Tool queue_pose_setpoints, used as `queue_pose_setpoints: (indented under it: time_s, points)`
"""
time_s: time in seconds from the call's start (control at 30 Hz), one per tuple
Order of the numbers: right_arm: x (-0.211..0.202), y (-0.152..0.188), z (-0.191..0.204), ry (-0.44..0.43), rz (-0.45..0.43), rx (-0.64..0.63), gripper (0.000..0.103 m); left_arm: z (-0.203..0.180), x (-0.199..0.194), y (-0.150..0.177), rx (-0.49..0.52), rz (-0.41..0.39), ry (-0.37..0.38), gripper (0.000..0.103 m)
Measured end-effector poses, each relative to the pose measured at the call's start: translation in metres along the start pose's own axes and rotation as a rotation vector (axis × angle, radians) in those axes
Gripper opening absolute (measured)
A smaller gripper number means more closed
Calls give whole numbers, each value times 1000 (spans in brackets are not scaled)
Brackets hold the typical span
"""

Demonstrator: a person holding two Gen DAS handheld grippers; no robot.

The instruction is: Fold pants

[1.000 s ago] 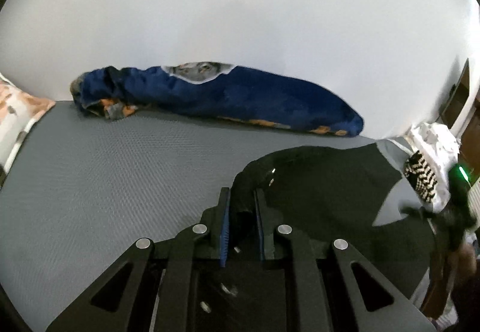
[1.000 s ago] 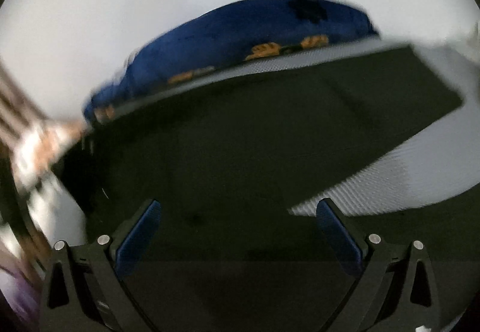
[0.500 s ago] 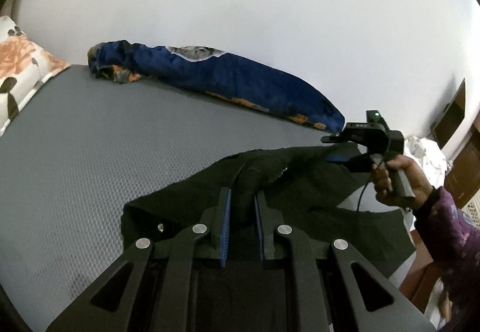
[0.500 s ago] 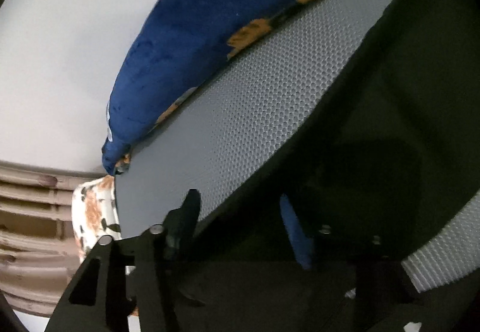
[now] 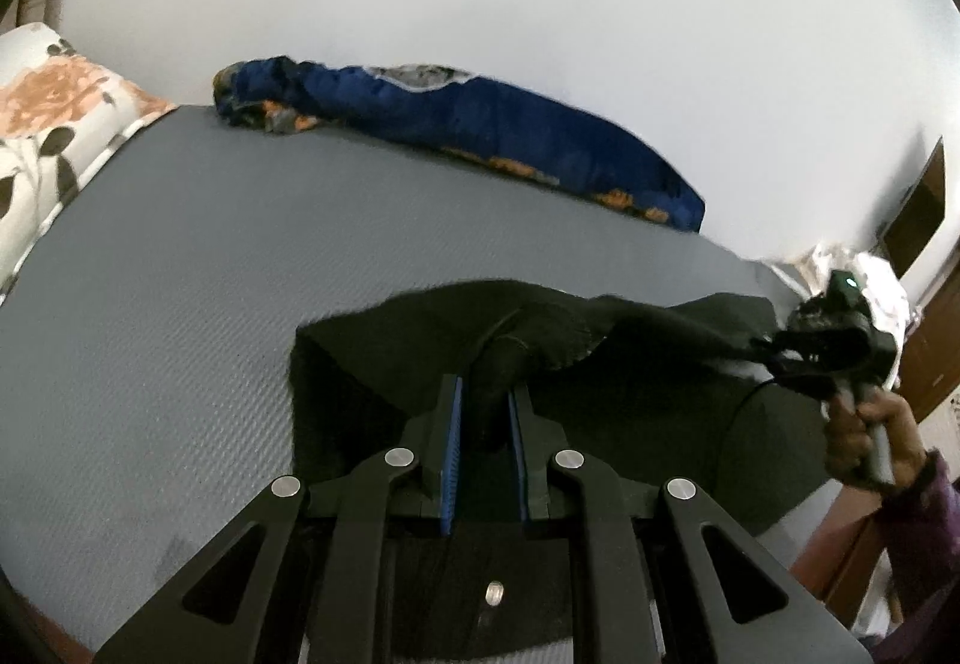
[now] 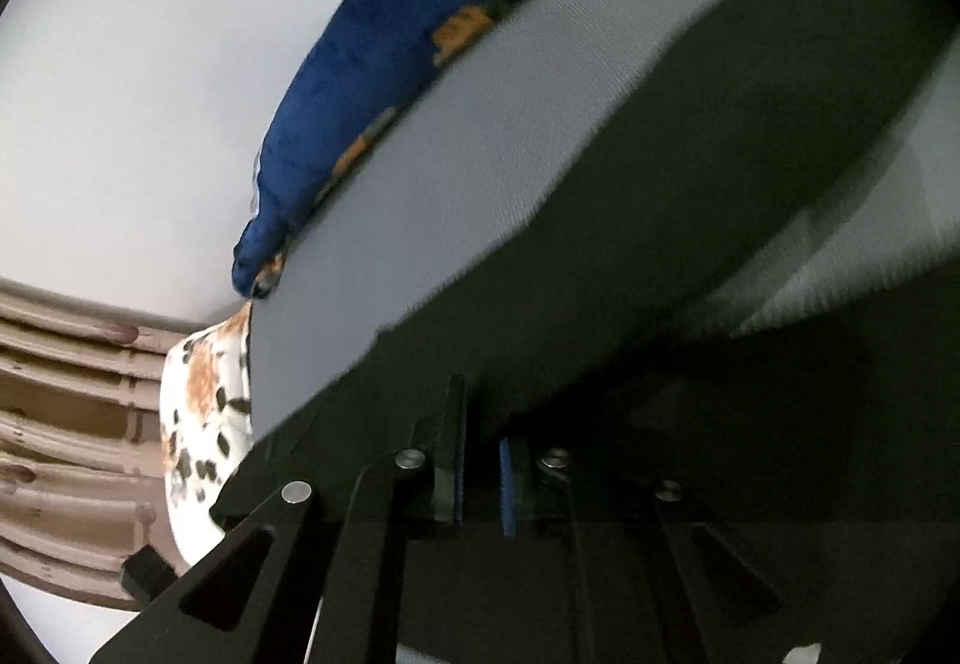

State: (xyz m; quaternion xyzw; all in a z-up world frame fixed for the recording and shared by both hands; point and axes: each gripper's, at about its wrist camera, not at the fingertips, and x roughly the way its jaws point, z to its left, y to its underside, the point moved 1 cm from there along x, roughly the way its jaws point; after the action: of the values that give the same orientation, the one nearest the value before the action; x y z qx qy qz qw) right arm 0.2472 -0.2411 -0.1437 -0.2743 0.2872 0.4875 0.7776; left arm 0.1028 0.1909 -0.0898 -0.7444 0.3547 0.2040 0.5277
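Black pants [image 5: 390, 358] lie partly lifted on the grey bed [image 5: 210, 244]. My left gripper [image 5: 486, 385] is shut on a bunched fold of them, low in the middle of the left wrist view. At the right, my right gripper [image 5: 765, 349], held by a person's hand [image 5: 864, 436], pulls a stretched corner of the cloth taut. In the right wrist view the pants [image 6: 690, 244] run across the picture, and the right gripper [image 6: 483, 418] has its jaws closing, with the dark cloth's edge pinched between the blue pads.
A rolled blue blanket [image 5: 480, 124] with orange print lies along the white wall at the bed's far edge. A floral pillow [image 5: 48, 124] sits at the left end, by a wooden headboard [image 6: 60, 394]. White clothes [image 5: 870, 280] are piled at the right.
The right gripper went from wide open to pinched on the pants' edge and rolled. The left gripper carried its fold across the bed, and the cloth is now stretched between the two.
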Motion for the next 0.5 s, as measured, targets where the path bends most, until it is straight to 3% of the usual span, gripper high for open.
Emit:
queue_pose_setpoints:
  time_s: [0.27,0.5]
  points:
    - [-24,81,-33,-7,5,49,8,7,-14,52,-3,75,-57,15]
    - [-19,113,-61,-6,33,116,8,9,-11,89,8,150,-102,15]
